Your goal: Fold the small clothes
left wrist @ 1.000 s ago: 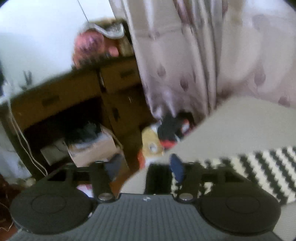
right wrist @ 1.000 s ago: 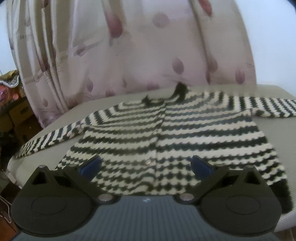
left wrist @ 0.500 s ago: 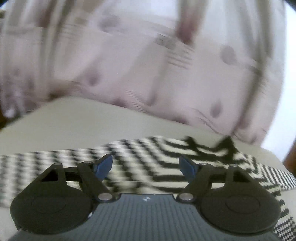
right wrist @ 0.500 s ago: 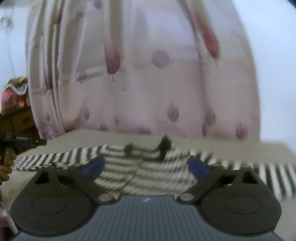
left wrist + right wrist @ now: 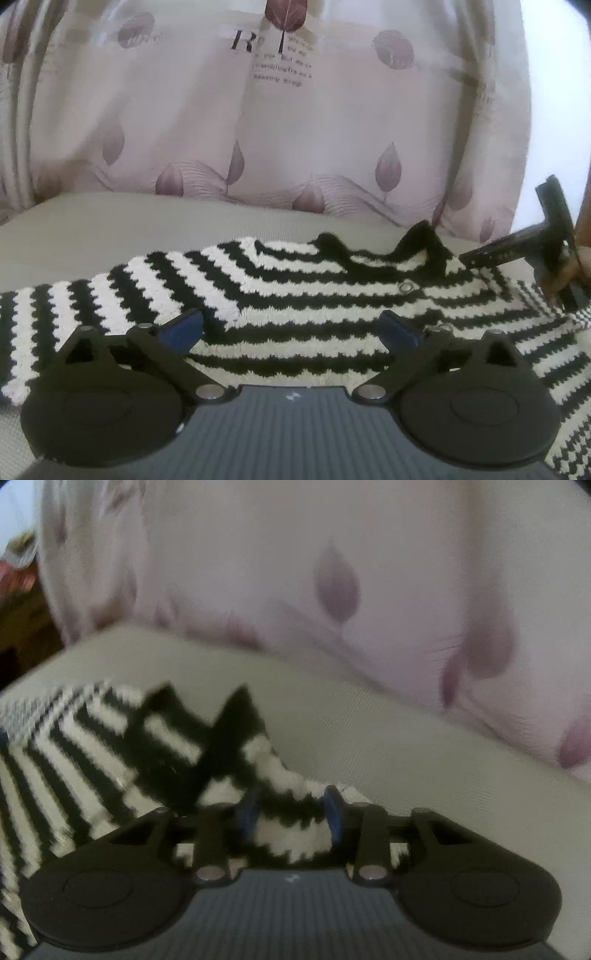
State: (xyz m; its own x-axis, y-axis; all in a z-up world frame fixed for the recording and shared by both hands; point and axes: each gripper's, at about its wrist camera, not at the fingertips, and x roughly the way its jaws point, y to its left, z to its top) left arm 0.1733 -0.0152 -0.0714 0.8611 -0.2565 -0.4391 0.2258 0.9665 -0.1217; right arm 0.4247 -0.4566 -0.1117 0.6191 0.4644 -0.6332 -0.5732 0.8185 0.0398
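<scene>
Left wrist view: my left gripper (image 5: 291,328) opening wide, empty, above striped cardigan (image 5: 303,317) lying flat on grey table (image 5: 110,225). My right gripper (image 5: 291,812) closing around its shoulder fabric near the collar.

Right gripper (image 5: 291,814) closing on a striped cardigan (image 5: 92,760)

Its blue fingers (image 5: 247,812) flank a bunched fold of black-and-white knit near the collar, on a beige bench (image 5: 388,738). A pale leaf-patterned curtain (image 5: 332,572) hangs behind; the picture is blurred.
</scene>
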